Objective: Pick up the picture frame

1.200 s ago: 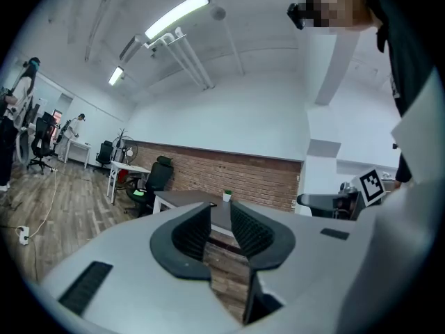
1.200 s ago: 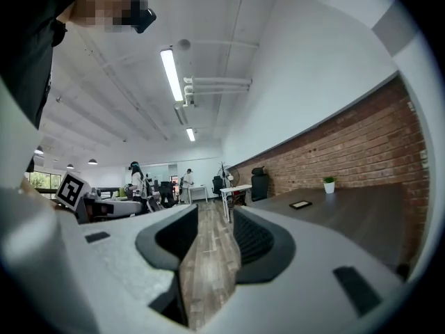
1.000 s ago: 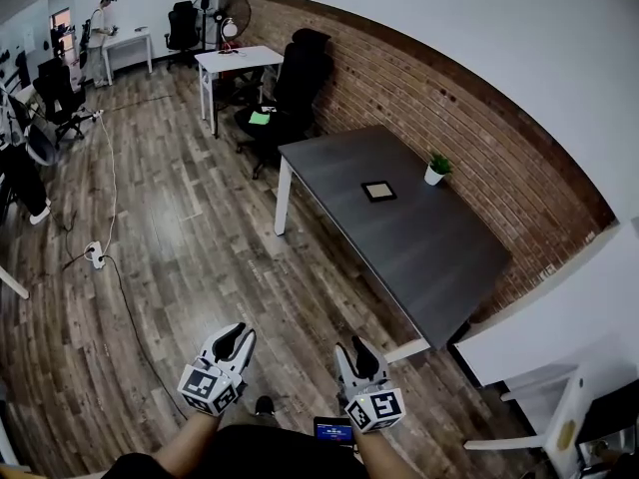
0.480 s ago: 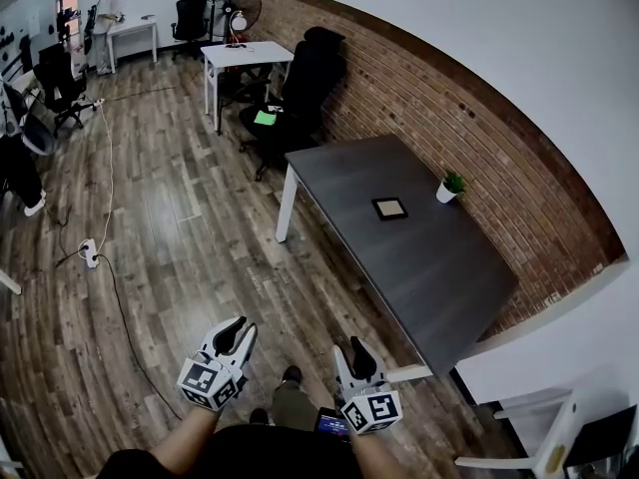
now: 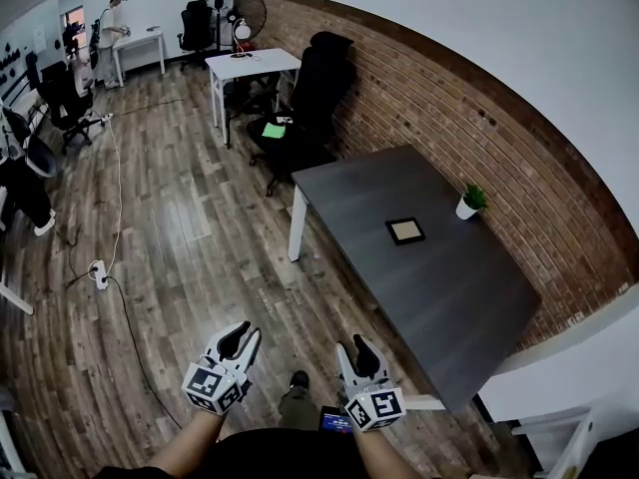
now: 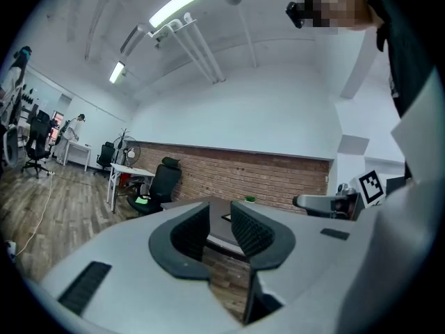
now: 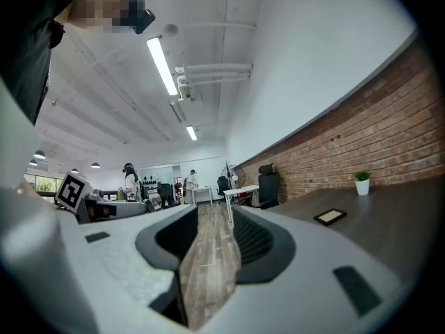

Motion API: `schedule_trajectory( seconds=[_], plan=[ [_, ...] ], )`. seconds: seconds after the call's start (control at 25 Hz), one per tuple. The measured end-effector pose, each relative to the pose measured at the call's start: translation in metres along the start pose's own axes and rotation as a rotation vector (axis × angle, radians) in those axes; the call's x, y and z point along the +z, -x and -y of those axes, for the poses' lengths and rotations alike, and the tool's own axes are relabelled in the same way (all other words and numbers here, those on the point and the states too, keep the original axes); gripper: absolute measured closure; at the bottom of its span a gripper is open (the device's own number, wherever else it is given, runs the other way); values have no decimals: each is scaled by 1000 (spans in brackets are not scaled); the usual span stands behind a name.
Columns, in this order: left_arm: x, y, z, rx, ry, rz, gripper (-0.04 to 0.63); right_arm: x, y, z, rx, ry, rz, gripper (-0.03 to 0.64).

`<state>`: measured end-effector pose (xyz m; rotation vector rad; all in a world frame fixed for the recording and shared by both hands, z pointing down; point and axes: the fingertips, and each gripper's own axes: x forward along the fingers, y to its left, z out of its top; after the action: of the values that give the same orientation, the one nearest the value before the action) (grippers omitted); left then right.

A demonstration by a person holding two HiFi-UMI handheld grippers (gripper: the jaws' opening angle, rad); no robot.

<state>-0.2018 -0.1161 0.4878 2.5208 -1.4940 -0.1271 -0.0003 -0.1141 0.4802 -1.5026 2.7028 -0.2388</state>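
The picture frame [image 5: 404, 231], small, dark-edged with a pale middle, lies flat on the dark grey table [image 5: 439, 287] by the brick wall. My left gripper [image 5: 240, 336] and right gripper [image 5: 359, 349] hover over the wooden floor, well short of the table and pointing level. Both show a narrow gap between their jaws with nothing in it. In the left gripper view the left gripper [image 6: 220, 218] frames the table's near end, where the picture frame [image 6: 227, 218] shows as a sliver. The right gripper [image 7: 214, 214] looks down the room, with the picture frame [image 7: 329, 216] off to its right.
A small potted plant [image 5: 467, 204] stands on the table near the wall. A black office chair [image 5: 315, 78] and a white desk [image 5: 250, 65] are beyond the table's far end. A cable with a power strip [image 5: 98, 269] lies on the floor at left. A person [image 5: 113, 20] stands far back.
I have walked toward the table: it and the picture frame have shifted right and lower in the head view and look larger. Both grippers keep their place before me, jaws unchanged.
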Motion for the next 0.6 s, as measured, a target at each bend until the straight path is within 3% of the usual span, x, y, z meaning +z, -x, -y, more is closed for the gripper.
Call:
schedule_trajectory(
  seconds=[0.6],
  plan=[
    [30, -180, -74, 71, -38, -26, 471, 27, -168, 117, 112, 25, -25, 455]
  ],
)
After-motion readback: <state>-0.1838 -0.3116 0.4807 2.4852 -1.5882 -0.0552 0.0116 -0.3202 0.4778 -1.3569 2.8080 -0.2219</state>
